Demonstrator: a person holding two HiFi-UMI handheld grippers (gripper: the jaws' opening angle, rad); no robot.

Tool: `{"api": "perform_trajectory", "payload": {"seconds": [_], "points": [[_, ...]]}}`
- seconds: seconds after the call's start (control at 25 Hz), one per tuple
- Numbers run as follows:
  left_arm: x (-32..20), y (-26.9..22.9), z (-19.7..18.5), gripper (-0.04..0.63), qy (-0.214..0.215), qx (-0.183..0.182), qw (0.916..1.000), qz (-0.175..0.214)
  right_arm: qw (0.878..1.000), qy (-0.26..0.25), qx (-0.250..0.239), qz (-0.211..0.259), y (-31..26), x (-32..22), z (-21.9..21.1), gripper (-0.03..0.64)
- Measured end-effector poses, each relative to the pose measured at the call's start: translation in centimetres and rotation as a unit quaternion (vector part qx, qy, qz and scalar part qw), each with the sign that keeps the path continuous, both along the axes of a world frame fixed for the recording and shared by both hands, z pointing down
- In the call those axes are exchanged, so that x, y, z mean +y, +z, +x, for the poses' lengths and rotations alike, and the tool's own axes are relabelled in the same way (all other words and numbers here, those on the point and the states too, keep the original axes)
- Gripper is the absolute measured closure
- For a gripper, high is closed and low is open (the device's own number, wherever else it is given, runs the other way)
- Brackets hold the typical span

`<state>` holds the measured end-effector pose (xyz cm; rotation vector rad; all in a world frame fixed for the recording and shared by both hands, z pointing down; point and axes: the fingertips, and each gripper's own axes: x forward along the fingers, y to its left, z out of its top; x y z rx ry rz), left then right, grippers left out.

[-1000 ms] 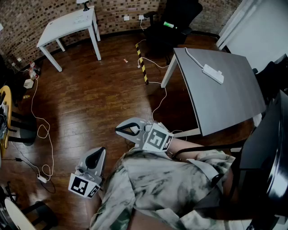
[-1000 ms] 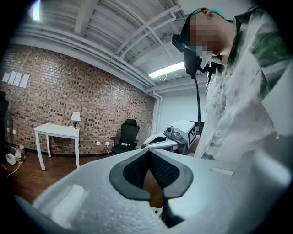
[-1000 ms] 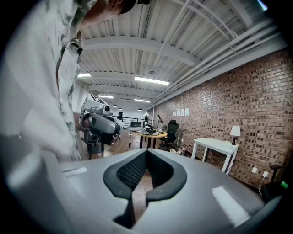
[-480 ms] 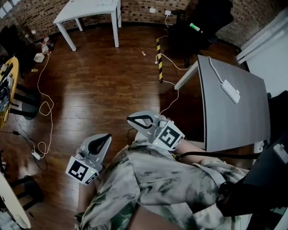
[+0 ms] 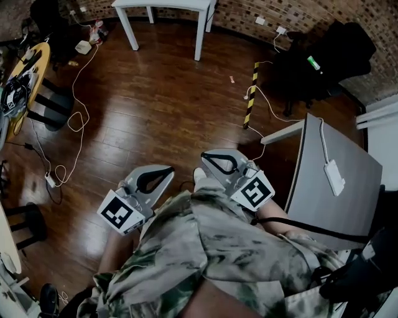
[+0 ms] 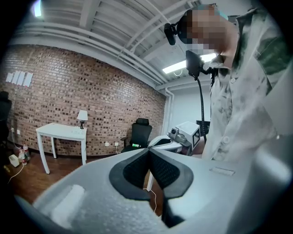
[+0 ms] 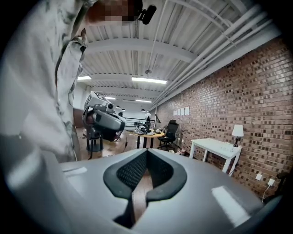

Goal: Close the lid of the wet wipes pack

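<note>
No wet wipes pack shows in any view. In the head view my left gripper (image 5: 169, 169) and right gripper (image 5: 203, 156) are held close to the person's camouflage shirt, above the wooden floor. Both point away from the body, tips touching, with nothing between them. The left gripper view looks past its shut tips (image 6: 149, 151) towards a brick wall, and the right gripper (image 6: 170, 140) shows beside it. In the right gripper view the shut tips (image 7: 147, 152) face the room, with the left gripper (image 7: 103, 120) raised at the left.
A grey table (image 5: 339, 199) with a white power strip (image 5: 334, 177) stands at the right. A white table (image 5: 163, 5) is at the far wall, a black chair (image 5: 320, 59) at the upper right. Cables (image 5: 69, 121) trail over the floor beside a round yellow table (image 5: 25, 68).
The head view has swung, so the grey table slid to the right edge and the white table to top centre. Both grippers sit a little higher in the picture and stay shut.
</note>
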<state>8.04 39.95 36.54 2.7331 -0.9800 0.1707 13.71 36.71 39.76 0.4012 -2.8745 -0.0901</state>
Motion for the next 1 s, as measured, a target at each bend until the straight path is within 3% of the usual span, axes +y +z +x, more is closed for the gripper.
{"api": "perform_trajectory", "payload": {"seconds": [0.24,0.48,1.0], "points": [[-6.5,-0.6,2.3,0.597,-0.014,-0.010,0.9998,-0.012,0.999,-0.034,0.022,0.029,-0.4,-6.2,2.0,0.611],[-10.3,-1.1,3.5,0.597,-0.019,-0.022,0.9995,-0.007,0.999,-0.028,0.029,0.027,0.1,-10.6,3.9,0.611],[-18.0,0.4,-0.4,0.597,0.006,-0.006,1.0000,0.001,0.998,-0.001,0.046,0.038,0.8,-18.0,0.9,0.611]]}}
